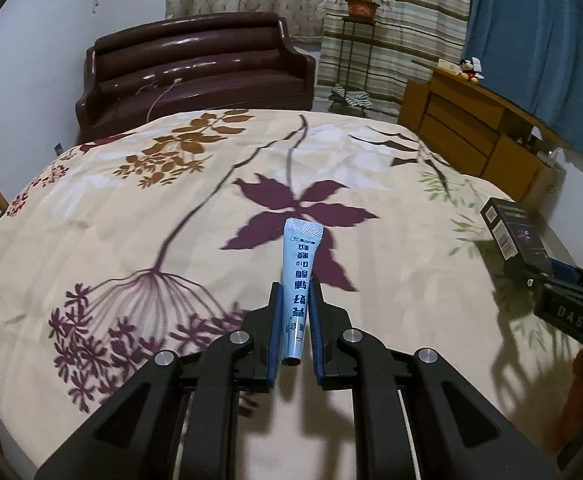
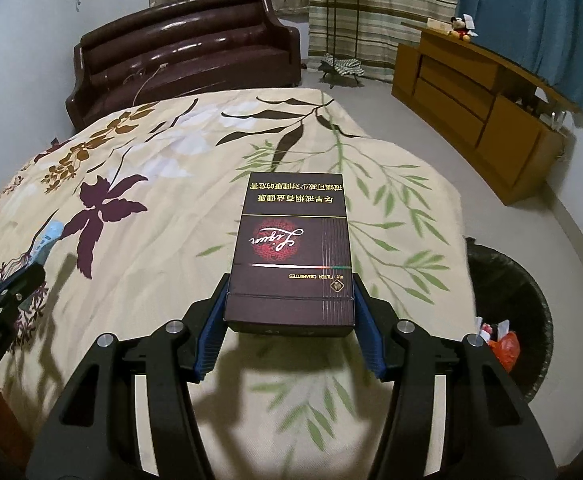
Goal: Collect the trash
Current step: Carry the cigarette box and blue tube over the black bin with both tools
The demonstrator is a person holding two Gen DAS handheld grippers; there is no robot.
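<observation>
Two matching hand-held grippers, matte black plastic. On the left gripper (image 1: 296, 292), slim black fingers (image 1: 274, 320) faced inside with ribbed blue pads; behind them, angular link arms with triangular cut-outs, pinned by round silver bolts (image 1: 240, 336). Same build on the right gripper (image 2: 290, 296): blue ridged pads (image 2: 211, 336), black links, silver pivot bolts (image 2: 404, 325). From the side, white letters "DAS" (image 1: 570, 322) stamped on its black body, small dark screws nearby.
</observation>
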